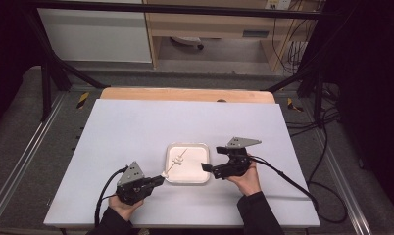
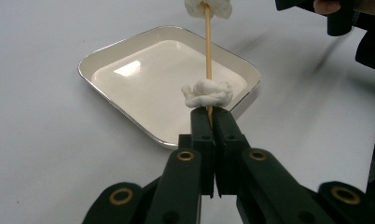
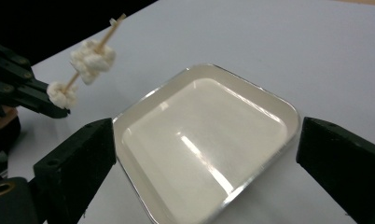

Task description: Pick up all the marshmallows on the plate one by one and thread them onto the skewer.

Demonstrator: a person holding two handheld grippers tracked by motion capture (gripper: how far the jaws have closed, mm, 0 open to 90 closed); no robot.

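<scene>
A thin wooden skewer (image 2: pixel 207 46) carries two white fluffy lumps, one (image 2: pixel 207 93) right at the jaw tips and another (image 2: pixel 208 8) farther up. My left gripper (image 2: pixel 208 114) is shut on the skewer's lower end and holds it slanted over the white tray (image 2: pixel 143 74). From above, the skewer (image 1: pixel 178 159) reaches over the tray (image 1: pixel 192 169) from its left front corner, with my left gripper (image 1: pixel 160 179) there. My right gripper (image 1: pixel 212 159) stands open at the tray's right edge. Its wide-apart jaws frame the tray (image 3: pixel 204 154) with nothing gripped; the skewer (image 3: pixel 108 30) is up left.
The tray has a shiny rim, holds nothing and sits on a white sheet (image 1: pixel 136 132) covering the table. A wooden strip (image 1: pixel 185 94) runs along the table's far edge. Cables trail from both grippers toward the front and right.
</scene>
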